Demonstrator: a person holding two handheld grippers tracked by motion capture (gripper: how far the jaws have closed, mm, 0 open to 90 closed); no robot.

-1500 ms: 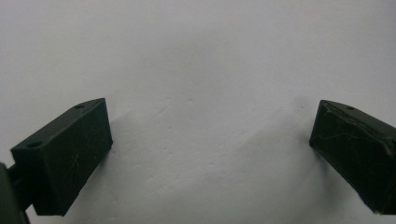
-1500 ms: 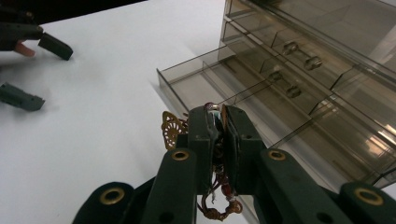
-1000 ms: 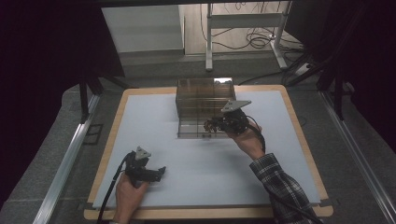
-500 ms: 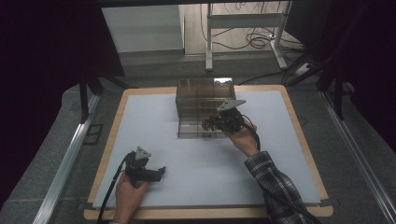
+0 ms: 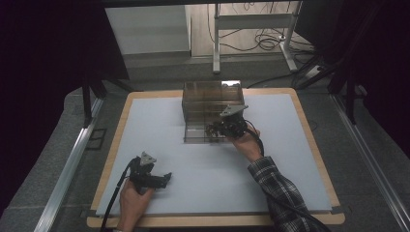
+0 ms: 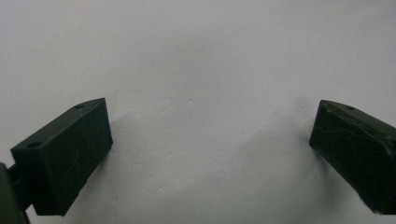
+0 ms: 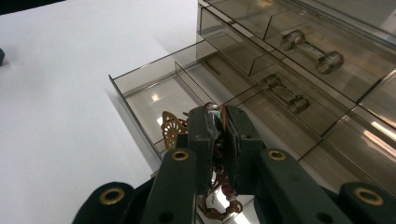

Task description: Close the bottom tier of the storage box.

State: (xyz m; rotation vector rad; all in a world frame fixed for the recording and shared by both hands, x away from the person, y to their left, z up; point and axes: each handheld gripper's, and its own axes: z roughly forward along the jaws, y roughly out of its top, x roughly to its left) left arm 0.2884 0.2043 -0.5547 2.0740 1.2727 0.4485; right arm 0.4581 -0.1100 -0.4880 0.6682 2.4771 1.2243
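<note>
A smoked clear drawer box stands at the mat's far middle, with its lowest drawer pulled out toward me. My right gripper hovers over that drawer's right part, shut on a gold filigree ornament with red beads. In the right gripper view the ornament sticks out beside the closed jaws of that gripper, above the drawer's divided compartments. My left gripper rests on the mat near the front left. In the left gripper view, this gripper is open with bare white mat between its jaws.
The white mat lies on a wood-edged table. The upper drawers of the box are shut and carry metal bar handles. A desk frame and cables stand on the floor beyond the table.
My right gripper has sunk a little and shifted left, closer over the open drawer, with the ornament still in it. The left hand has stayed put.
</note>
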